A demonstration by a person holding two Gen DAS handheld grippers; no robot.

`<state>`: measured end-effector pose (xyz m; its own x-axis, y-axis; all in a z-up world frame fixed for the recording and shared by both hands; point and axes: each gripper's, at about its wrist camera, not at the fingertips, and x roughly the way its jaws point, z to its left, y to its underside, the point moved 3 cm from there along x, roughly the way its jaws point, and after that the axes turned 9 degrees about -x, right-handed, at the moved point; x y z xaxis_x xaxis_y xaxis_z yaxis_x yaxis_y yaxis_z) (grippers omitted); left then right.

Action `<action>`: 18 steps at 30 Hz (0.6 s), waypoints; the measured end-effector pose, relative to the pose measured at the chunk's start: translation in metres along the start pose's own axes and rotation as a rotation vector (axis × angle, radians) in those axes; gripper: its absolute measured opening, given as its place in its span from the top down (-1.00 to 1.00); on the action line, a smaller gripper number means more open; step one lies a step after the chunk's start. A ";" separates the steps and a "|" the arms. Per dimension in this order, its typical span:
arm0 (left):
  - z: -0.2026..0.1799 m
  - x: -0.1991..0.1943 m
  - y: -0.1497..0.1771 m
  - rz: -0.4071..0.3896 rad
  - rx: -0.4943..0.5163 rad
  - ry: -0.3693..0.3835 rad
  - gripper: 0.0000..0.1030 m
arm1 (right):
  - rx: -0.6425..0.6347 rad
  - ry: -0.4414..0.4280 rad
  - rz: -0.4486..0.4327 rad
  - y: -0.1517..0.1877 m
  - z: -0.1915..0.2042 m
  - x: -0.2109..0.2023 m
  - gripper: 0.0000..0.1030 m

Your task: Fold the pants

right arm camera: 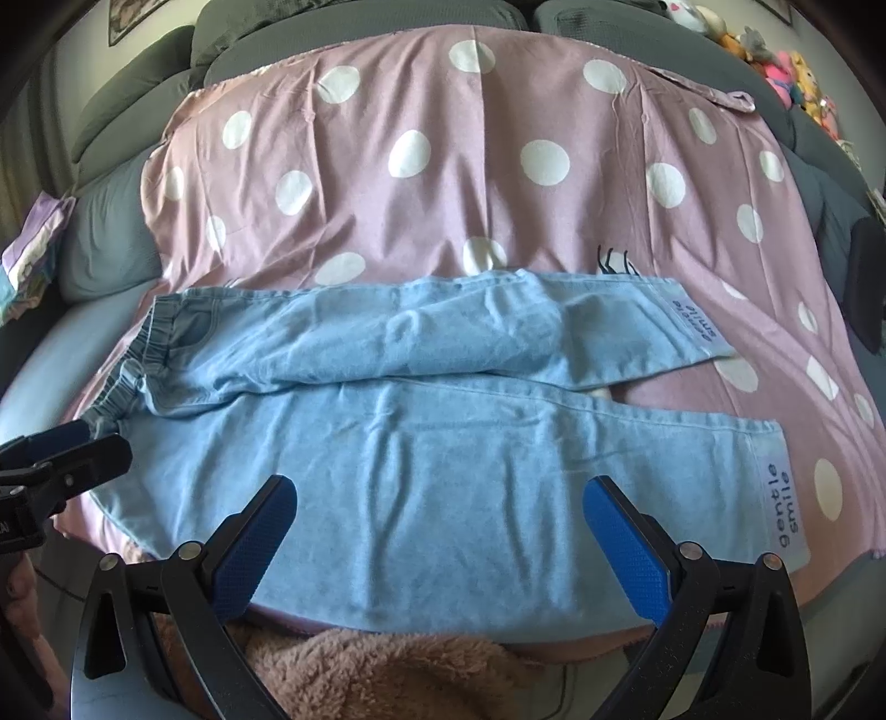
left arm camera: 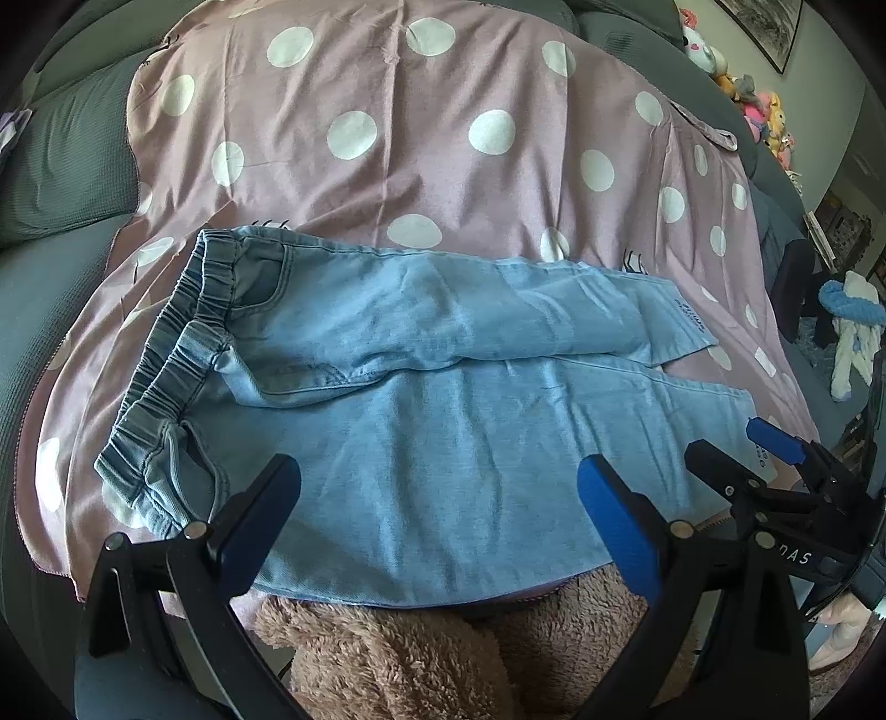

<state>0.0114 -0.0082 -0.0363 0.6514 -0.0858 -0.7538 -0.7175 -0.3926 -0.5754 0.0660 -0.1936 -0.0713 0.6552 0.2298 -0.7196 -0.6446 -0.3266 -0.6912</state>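
Pants (right arm camera: 443, 443) lie crosswise, waistband left, cuffs right.

I see a grey sofa (right arm camera: 360, 27) behind the pink dotted sheet (right arm camera: 470, 183), stuffed toys (right arm camera: 797, 72) at its right.

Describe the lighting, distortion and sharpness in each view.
Left wrist view: even daylight, strong fisheye bulge with dark corners, pants sharp, plush toys at the top right soft. Right wrist view: the same bulge, pale glare on the sheet, "gentle smile" label readable, blanket at the bottom blurred.
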 end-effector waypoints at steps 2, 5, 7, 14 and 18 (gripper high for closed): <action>0.000 0.001 0.000 0.001 -0.002 -0.003 -0.94 | 0.001 0.000 0.004 0.000 0.001 0.000 -0.99; 0.001 0.001 -0.001 -0.001 -0.002 0.004 -0.94 | 0.000 0.001 0.003 0.001 -0.001 0.001 -0.99; 0.000 0.001 -0.002 -0.001 0.001 0.009 -0.94 | 0.002 0.006 0.005 0.001 -0.002 0.001 -0.99; 0.000 0.008 -0.005 0.006 0.015 0.000 -0.93 | 0.017 0.014 0.005 0.003 -0.005 0.002 -0.99; 0.001 0.012 -0.006 0.014 0.005 0.001 -0.91 | 0.022 0.008 0.002 0.004 -0.004 0.000 -0.99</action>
<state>0.0235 -0.0063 -0.0423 0.6418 -0.0923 -0.7613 -0.7277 -0.3865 -0.5666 0.0648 -0.1982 -0.0735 0.6568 0.2222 -0.7206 -0.6543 -0.3072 -0.6910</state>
